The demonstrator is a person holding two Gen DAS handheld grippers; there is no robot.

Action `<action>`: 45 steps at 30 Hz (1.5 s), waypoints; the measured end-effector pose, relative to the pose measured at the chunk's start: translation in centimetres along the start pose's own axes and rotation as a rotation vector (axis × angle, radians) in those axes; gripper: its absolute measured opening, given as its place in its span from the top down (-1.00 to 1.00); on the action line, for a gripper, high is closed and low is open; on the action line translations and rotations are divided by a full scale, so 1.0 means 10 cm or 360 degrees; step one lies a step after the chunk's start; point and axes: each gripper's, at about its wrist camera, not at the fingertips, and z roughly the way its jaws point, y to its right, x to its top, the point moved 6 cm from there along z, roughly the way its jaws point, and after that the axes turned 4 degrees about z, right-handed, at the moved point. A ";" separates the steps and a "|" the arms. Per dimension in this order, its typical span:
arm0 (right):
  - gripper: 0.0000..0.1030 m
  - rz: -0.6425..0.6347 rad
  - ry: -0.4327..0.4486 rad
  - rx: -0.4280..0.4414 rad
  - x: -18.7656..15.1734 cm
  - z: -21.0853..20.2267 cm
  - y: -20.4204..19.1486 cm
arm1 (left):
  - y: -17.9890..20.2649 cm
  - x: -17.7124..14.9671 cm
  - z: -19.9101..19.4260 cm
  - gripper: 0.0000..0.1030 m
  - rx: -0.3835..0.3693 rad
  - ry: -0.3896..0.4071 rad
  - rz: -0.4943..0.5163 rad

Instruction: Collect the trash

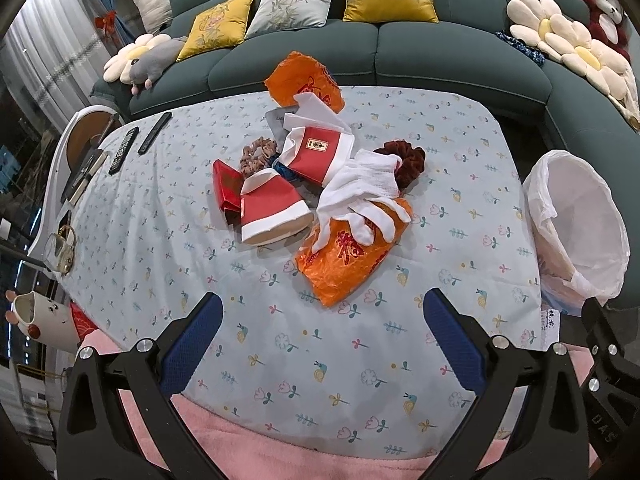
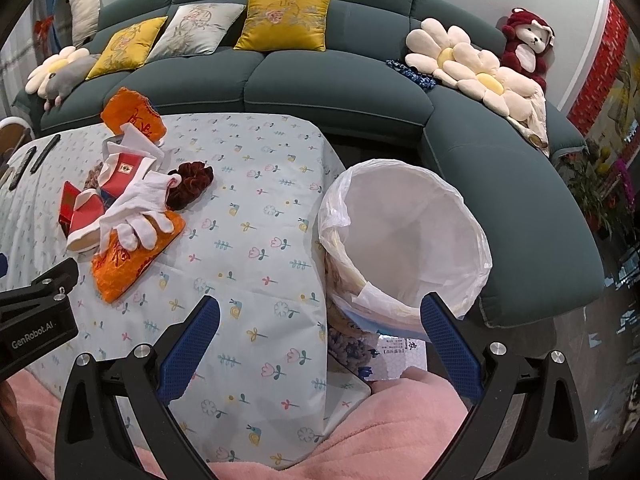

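Table: a low table under a pale blue cloth printed with small flowers (image 1: pixel 160 240); the litter lies heaped in its middle, well apart from both grippers.
Bin: a round waste bin lined with a thin white plastic bag (image 2: pixel 404 240) stands just beside the table's right edge, mouth open; nothing can be seen inside it.
Near wrapper: a crinkled orange plastic bag with red characters (image 1: pixel 344 260), nearest piece to the left gripper. It is likely very light, limp and slippery; a pinch on its free near corner should hold better than one across the flat face.
Cartons: red-and-white folded paper cartons (image 1: pixel 272 208), partly flattened, probably light and stiff; take one by an edge.
Glove: a white knitted glove (image 1: pixel 360 188) draped over the orange bag, soft; it may drag along if the bag is lifted first.
Scrunchies: a dark red velvet hair scrunchie (image 1: pixel 408 160) and a brown one (image 1: pixel 256 152), arguably not trash.
Left gripper (image 1: pixel 322 340): blue-padded fingers spread wide, holding nothing, over the near cloth.
Right gripper (image 2: pixel 320 340): fingers likewise spread and empty, straddling the table edge and the bin.
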 end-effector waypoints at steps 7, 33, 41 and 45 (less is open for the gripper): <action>-0.86 -0.0013 0.0002 -0.0001 -0.01 -0.02 0.00 | 0.02 -0.01 -0.01 -0.86 -0.0004 0.0000 0.0013; -0.86 0.0008 0.0010 -0.0018 0.01 -0.04 0.04 | 0.04 0.06 -0.01 -0.86 0.0006 0.0024 0.0025; -0.86 0.0012 0.0012 -0.0032 0.03 -0.05 0.06 | 0.03 0.08 -0.03 -0.86 0.0008 0.0039 0.0035; -0.86 0.0011 0.0014 -0.0035 0.03 -0.05 0.07 | 0.03 0.15 -0.02 -0.86 0.0005 0.0044 0.0037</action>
